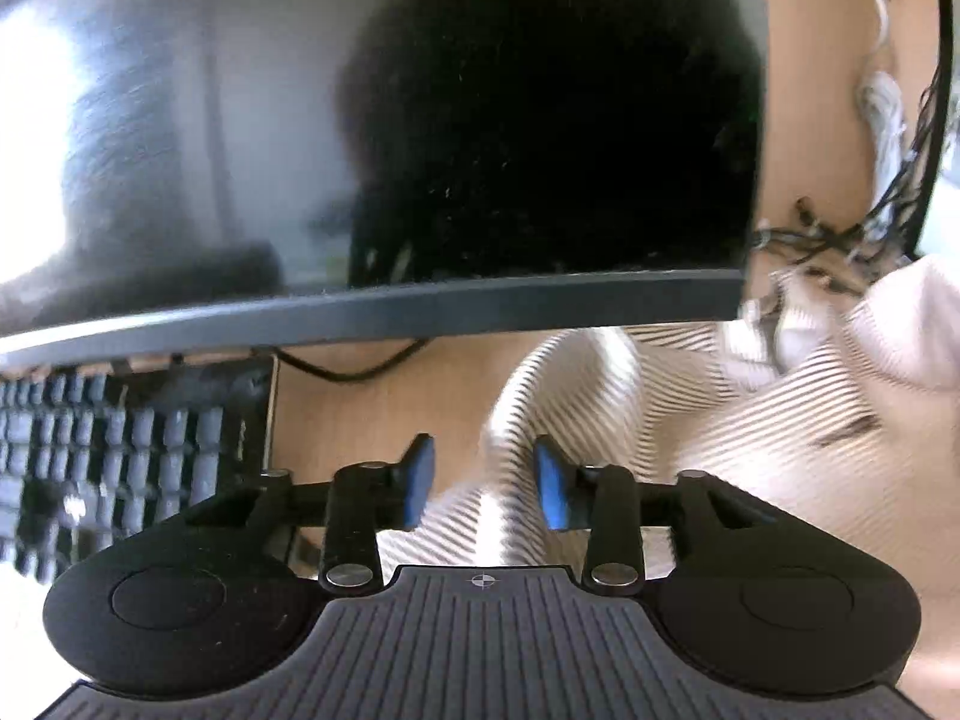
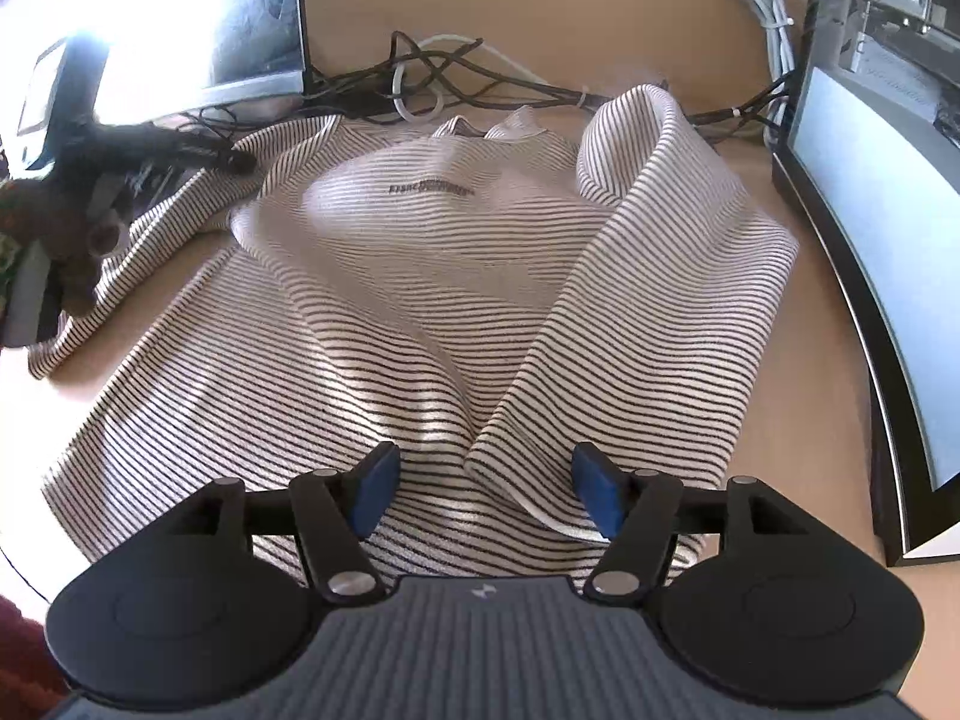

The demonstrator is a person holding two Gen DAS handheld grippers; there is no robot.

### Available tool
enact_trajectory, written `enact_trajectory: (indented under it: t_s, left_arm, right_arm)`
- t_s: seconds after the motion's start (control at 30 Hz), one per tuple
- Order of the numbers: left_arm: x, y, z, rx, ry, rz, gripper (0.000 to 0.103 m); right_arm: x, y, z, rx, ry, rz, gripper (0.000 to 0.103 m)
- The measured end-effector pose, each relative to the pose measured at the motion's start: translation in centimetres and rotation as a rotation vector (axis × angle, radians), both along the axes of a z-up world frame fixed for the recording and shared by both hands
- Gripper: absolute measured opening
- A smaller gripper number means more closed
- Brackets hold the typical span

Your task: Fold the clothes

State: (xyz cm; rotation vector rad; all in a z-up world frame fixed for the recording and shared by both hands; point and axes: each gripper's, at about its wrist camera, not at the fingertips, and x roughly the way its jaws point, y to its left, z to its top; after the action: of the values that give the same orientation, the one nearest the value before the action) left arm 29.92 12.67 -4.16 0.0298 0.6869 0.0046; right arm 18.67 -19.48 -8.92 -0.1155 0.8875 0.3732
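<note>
A white shirt with thin black stripes (image 2: 384,276) lies spread on a tan desk, collar at the far side. Its right sleeve (image 2: 636,312) is folded in over the body, with the cuff near my right gripper (image 2: 486,495). The right gripper is open just above the shirt's near hem, the cuff between its blue pads. The left sleeve (image 2: 150,240) trails off to the left. In the left wrist view the left gripper (image 1: 486,483) is open, with a fold of the striped shirt (image 1: 660,420) between and beyond its pads.
A dark monitor (image 1: 420,120) stands close over the left gripper, with a keyboard (image 1: 120,462) below it at left. A second monitor (image 2: 888,276) lines the right side. Tangled cables (image 2: 432,78) lie behind the collar. A brown plush toy (image 2: 78,204) sits at left.
</note>
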Motion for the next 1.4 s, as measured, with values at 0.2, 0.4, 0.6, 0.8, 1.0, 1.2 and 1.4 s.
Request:
enact_trajectory:
  t_s: [0.2, 0.4, 0.6, 0.8, 1.0, 1.2, 1.4]
  left_arm:
    - [-5.6, -0.2, 1.8, -0.103, 0.01, -0.151, 0.078]
    - [-8.7, -2.4, 1.9, -0.095, 0.054, -0.346, 0.089]
    - [-11.5, -3.5, 0.7, -0.153, 0.113, -0.506, 0.095]
    - [-13.8, -3.3, -0.6, -0.152, 0.162, -0.515, 0.096]
    - [-15.9, -2.5, -0.6, -0.135, 0.15, -0.39, 0.098]
    - [-18.6, -3.2, 0.0, -0.17, 0.178, -0.256, 0.1]
    - [-21.4, -4.4, 0.1, -0.144, 0.167, -0.212, 0.1]
  right_arm:
    - [-0.5, -2.0, 0.6, -0.072, -0.033, -0.073, 0.066]
    - [-2.6, -2.7, 1.2, -0.173, -0.055, -0.187, 0.066]
    - [-6.6, -3.7, 1.9, -0.218, -0.071, -0.302, 0.066]
    - [-11.2, -3.9, 1.9, -0.251, -0.059, -0.341, 0.066]
    - [-12.8, -4.4, 1.2, -0.253, -0.107, -0.27, 0.066]
    - [-13.5, -4.3, 0.6, -0.277, -0.176, -0.125, 0.066]
    - [-12.4, -2.5, -0.8, -0.318, -0.208, 0.016, 0.065]
